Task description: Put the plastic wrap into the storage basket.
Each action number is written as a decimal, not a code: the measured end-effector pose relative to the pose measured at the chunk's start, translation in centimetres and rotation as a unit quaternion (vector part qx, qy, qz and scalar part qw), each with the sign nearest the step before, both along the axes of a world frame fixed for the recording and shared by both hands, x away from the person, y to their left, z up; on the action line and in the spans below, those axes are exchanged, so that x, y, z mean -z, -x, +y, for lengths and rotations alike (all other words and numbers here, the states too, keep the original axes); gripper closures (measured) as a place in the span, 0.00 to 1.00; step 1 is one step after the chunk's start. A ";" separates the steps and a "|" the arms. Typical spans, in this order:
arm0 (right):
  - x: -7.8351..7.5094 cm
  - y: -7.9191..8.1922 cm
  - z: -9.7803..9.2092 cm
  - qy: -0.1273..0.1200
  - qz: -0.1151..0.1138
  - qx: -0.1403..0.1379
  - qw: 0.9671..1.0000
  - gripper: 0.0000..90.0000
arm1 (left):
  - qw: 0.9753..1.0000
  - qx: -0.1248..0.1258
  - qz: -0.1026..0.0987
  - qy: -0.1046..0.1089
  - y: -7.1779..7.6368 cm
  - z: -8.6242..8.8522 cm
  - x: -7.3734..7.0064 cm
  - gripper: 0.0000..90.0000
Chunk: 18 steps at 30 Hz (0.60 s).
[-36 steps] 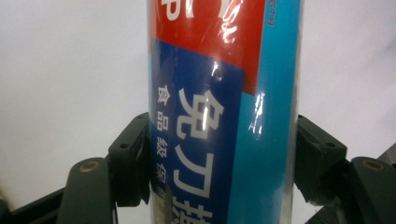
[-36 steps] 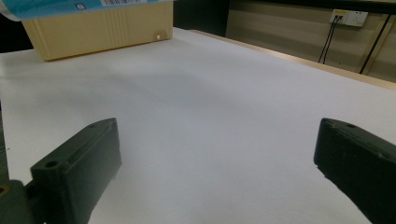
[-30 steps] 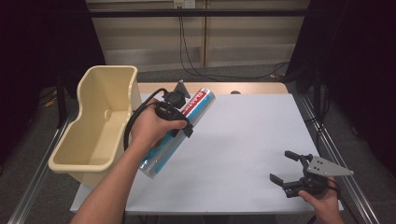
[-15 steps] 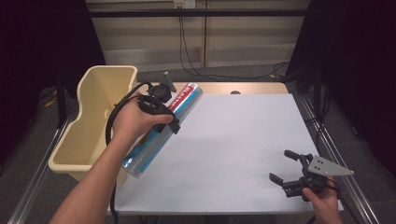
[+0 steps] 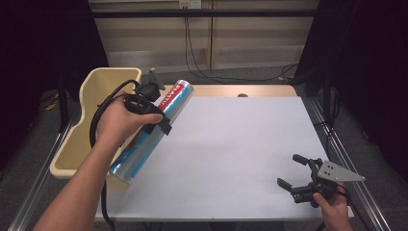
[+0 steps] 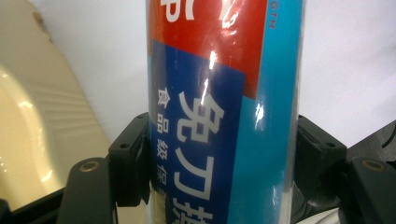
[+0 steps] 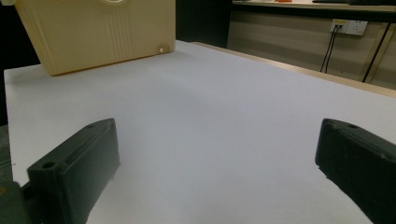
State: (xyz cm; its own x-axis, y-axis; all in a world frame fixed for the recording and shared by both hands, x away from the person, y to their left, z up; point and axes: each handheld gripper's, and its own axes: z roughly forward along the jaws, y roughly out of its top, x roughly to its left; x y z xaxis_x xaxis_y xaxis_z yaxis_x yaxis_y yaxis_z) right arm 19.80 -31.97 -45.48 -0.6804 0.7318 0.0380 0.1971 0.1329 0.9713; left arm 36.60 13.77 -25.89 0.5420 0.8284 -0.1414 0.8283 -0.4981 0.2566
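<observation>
A long tube-shaped roll (image 5: 138, 153) with a blue, red and white label hangs tilted above the table's left side. Its lower end is over the rim of the cream plastic bin (image 5: 79, 137). My left gripper (image 5: 156, 109) is shut on the roll's upper half. In the left gripper view the roll (image 6: 224, 107) stands between both jaws, with the bin (image 6: 32, 121) to its left. My right gripper (image 5: 288, 170) rests open near the table's front right corner. In the right gripper view the right gripper (image 7: 215, 163) has nothing between its jaws.
A white sheet covers the table (image 5: 240, 144), with a wooden strip showing at its far edge. The bin (image 7: 93, 32) stands at the table's left side. Cables hang down the wall behind the table. Metal rails run along both sides.
My left gripper has carried the roll leftward, and its lower end now hangs over the bin's rim. The right gripper has stayed in place, still open.
</observation>
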 end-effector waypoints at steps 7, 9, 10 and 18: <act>0.0 0.0 0.0 0.000 0.001 0.000 1.000 0.00 | 1.000 -0.019 0.001 -0.001 0.0 1.6 -0.4 0.36; 0.0 0.0 0.0 0.001 0.000 0.000 1.000 0.00 | 1.000 -0.024 0.003 -0.002 0.0 2.0 -0.5 0.36; 0.0 0.0 0.0 -0.001 -0.001 0.000 1.000 0.00 | 1.000 -0.028 0.002 -0.002 0.0 2.2 -0.5 0.36; 0.0 0.0 0.0 0.000 0.000 -0.002 1.000 0.00 | 0.999 -0.048 0.003 -0.002 0.0 3.7 -0.9 0.36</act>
